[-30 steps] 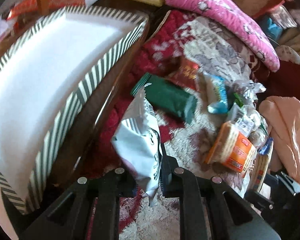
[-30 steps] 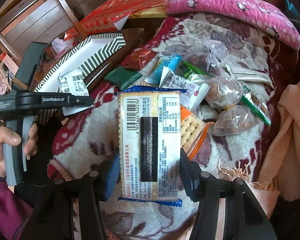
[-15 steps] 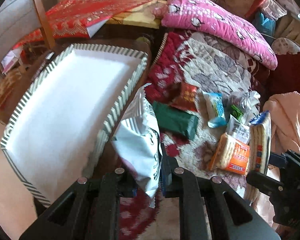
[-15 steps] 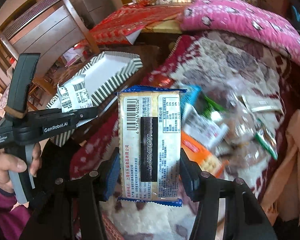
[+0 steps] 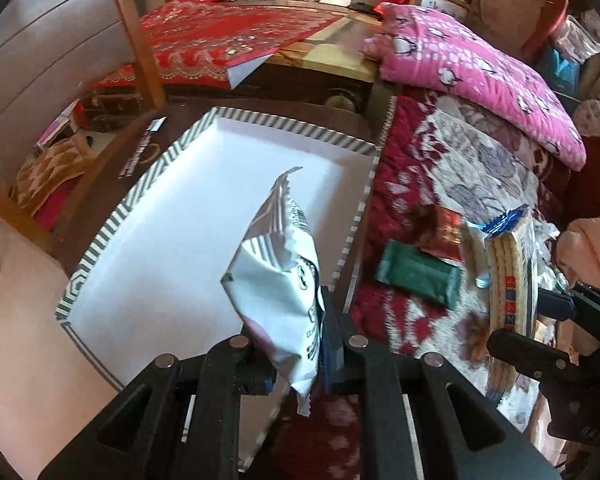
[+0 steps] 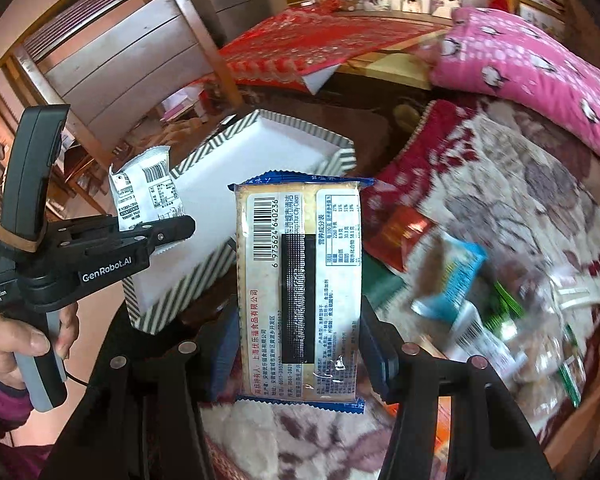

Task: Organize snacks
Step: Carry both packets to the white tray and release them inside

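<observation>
My left gripper [image 5: 296,356] is shut on a white and silver snack bag [image 5: 280,280] and holds it above the near right part of the striped-rim white tray [image 5: 148,184]. The bag also shows in the right wrist view [image 6: 148,192], with the left gripper [image 6: 172,232] over the tray [image 6: 268,152]. My right gripper [image 6: 296,356] is shut on a cracker pack [image 6: 298,280] with a blue wrapper edge, held upright above the blanket. The cracker pack also shows edge-on in the left wrist view [image 5: 508,276].
Loose snacks lie on the patterned blanket [image 5: 480,168]: a green pack [image 5: 418,276], a red packet [image 5: 446,232], a light blue packet [image 6: 452,280] and several clear bags. A pink pillow [image 5: 472,72] lies behind. A wooden chair [image 6: 204,40] and a red-covered table [image 5: 228,36] stand beyond the tray.
Both grippers have risen and swung left toward the tray with their snacks. The snack bag, earlier over the blanket beside the tray, now hangs over the tray's inside.
</observation>
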